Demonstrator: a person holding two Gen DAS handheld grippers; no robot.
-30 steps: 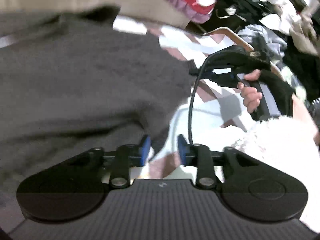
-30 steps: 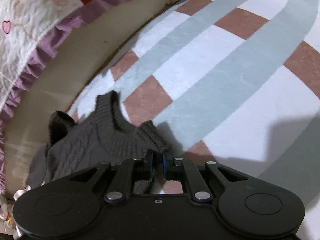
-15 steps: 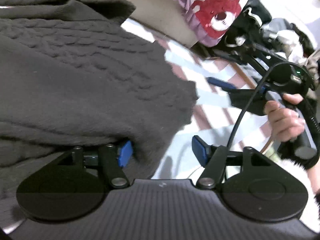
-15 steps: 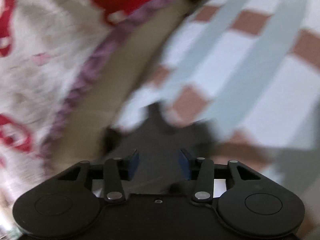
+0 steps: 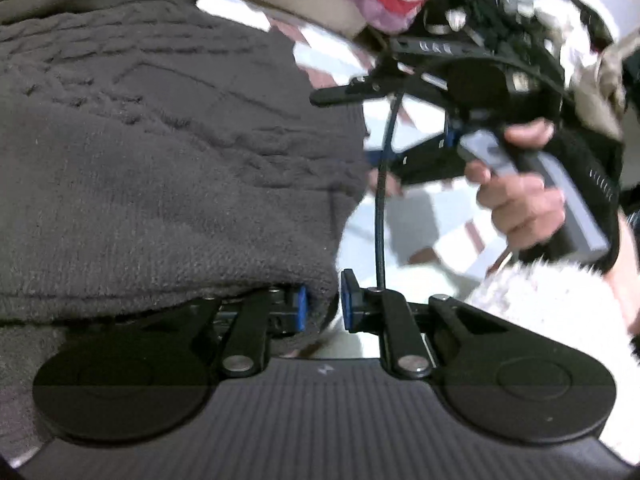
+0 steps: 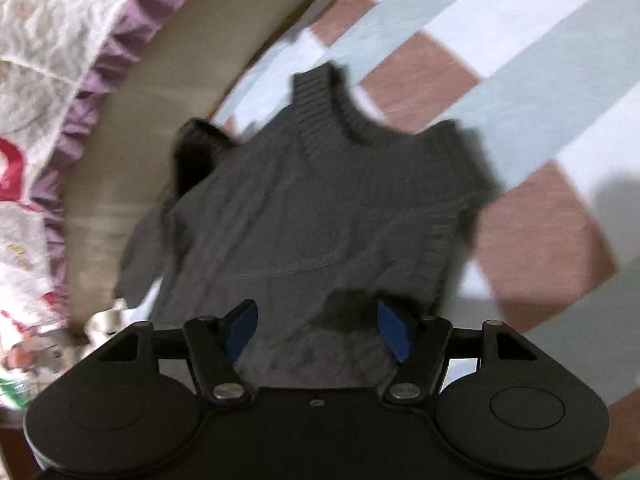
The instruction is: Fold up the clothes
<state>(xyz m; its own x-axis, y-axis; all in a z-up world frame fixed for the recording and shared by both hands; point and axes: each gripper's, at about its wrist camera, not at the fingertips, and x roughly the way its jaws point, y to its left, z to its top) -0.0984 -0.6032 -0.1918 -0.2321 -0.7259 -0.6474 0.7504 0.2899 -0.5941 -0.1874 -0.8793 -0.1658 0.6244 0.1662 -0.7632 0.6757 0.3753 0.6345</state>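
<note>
A dark grey knitted sweater lies on the striped rug, collar away from me in the right wrist view. It fills the left half of the left wrist view. My left gripper has its blue pads closed to a narrow gap on the sweater's lower edge, which drapes over the left finger. My right gripper is open just above the near part of the sweater, holding nothing. It also shows in the left wrist view, held in a hand.
The rug has pale blue, white and brown patches. A bed edge with a purple-frilled quilt runs along the left. A heap of clothes lies at the far right. A white fluffy sleeve is close by.
My right gripper let go of the sweater and opened wide. My left gripper opened, then closed on the sweater's edge. The sweater now lies spread on the rug.
</note>
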